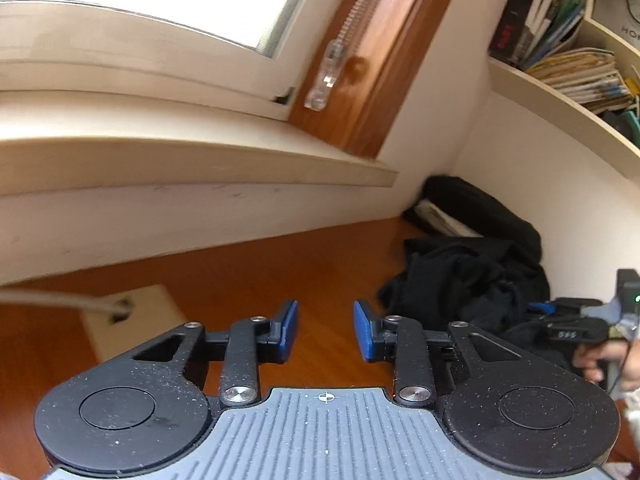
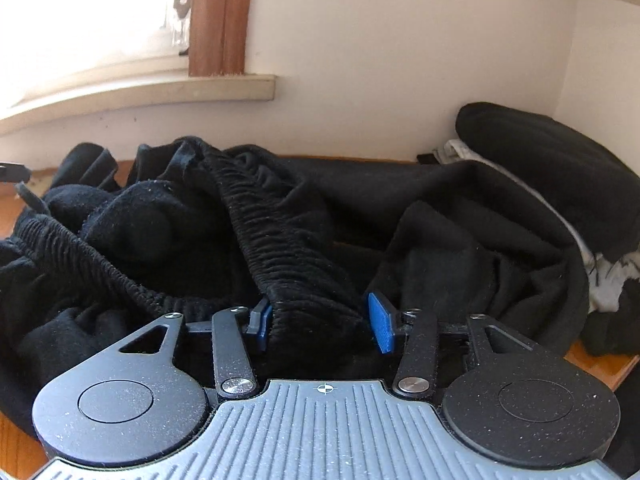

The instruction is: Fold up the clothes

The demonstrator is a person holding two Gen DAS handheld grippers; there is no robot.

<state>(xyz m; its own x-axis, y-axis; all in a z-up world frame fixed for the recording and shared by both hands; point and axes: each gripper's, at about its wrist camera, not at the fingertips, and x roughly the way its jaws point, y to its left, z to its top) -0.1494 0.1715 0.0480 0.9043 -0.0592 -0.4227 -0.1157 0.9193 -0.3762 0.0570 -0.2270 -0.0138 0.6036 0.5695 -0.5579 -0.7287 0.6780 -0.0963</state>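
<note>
Here you have two grippers and one crumpled heap of black fleecy clothes (image 2: 460, 240) on the wooden table (image 1: 280, 264), against the corner wall. Your left gripper (image 1: 325, 330) hovers over bare wood with its jaws apart, empty, with open room toward the windowsill (image 1: 192, 160). Your right gripper (image 2: 320, 322) straddles a ribbed elastic waistband (image 2: 280, 240); I cannot tell whether its blue pads (image 2: 382, 328) press it.

I can read little here. On the shelf (image 1: 568, 92), a white box (image 1: 624, 12) shows the letters "HO", the rest cut off by the edge. The print on the black book (image 1: 516, 12) spine is too blurred to read.
</note>
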